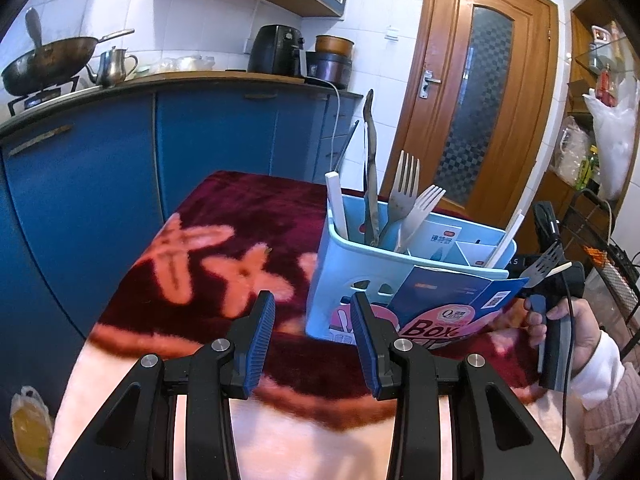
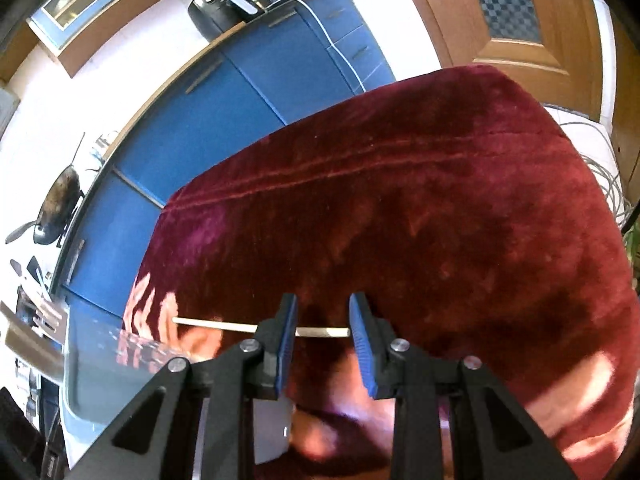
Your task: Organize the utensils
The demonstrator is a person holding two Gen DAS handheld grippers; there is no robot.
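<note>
Light-blue plastic utensil caddy (image 1: 400, 280) on dark-red velvet-covered counter (image 1: 240, 216), right of centre; metal forks (image 1: 404, 192) inside; blue cabinets (image 1: 120, 168) behind.

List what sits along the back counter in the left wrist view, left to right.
Wok → kettle → air fryer → cooker.

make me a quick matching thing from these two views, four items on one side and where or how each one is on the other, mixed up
1 forks
2 chopstick
3 left tool
4 wok

a open, holding nothing
b on the stove burner
c standing in the light-blue caddy
d crosswise at the right tool fingertips

Pairs: 1-c, 2-d, 3-a, 4-b
</note>
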